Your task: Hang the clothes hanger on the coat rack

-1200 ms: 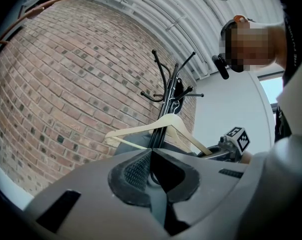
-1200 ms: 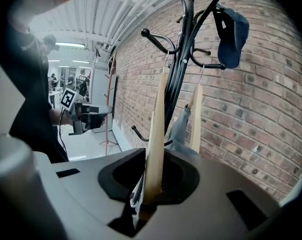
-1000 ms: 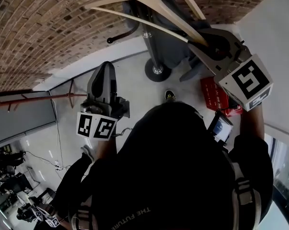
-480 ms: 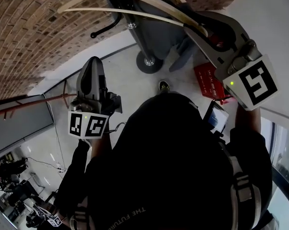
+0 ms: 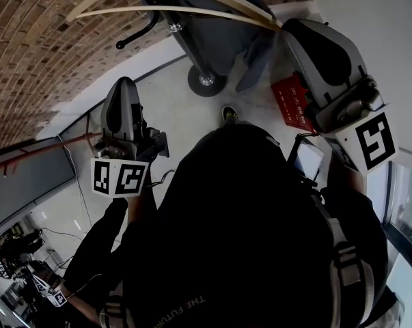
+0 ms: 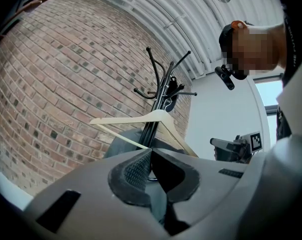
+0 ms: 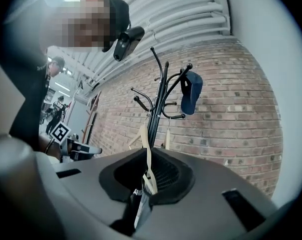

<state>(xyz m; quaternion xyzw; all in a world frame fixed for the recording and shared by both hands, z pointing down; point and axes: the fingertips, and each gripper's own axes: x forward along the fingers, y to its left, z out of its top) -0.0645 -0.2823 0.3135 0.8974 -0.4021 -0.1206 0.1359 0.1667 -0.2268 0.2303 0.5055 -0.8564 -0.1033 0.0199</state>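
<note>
A pale wooden hanger [image 5: 192, 11] runs across the top of the head view, close in front of the black coat rack pole [image 5: 184, 43]. My right gripper [image 5: 285, 27] is shut on the hanger's right arm. In the right gripper view the wood [image 7: 147, 156] stands edge-on between the shut jaws, with the coat rack [image 7: 161, 96] behind. My left gripper [image 5: 122, 86] is lower and to the left, shut and empty. Its own view shows the hanger [image 6: 153, 120] crossing the rack [image 6: 161, 91] beyond the closed jaws [image 6: 152, 153].
A blue cap [image 7: 191, 91] hangs on one upper hook. A grey garment [image 5: 223, 43] drapes round the pole above the round base [image 5: 206, 80]. A red box [image 5: 291, 101] lies on the floor. A brick wall [image 5: 42, 39] stands behind the rack.
The right gripper has carried the hanger further up and away, towards the rack. The left gripper has drifted a little left and stays shut.
</note>
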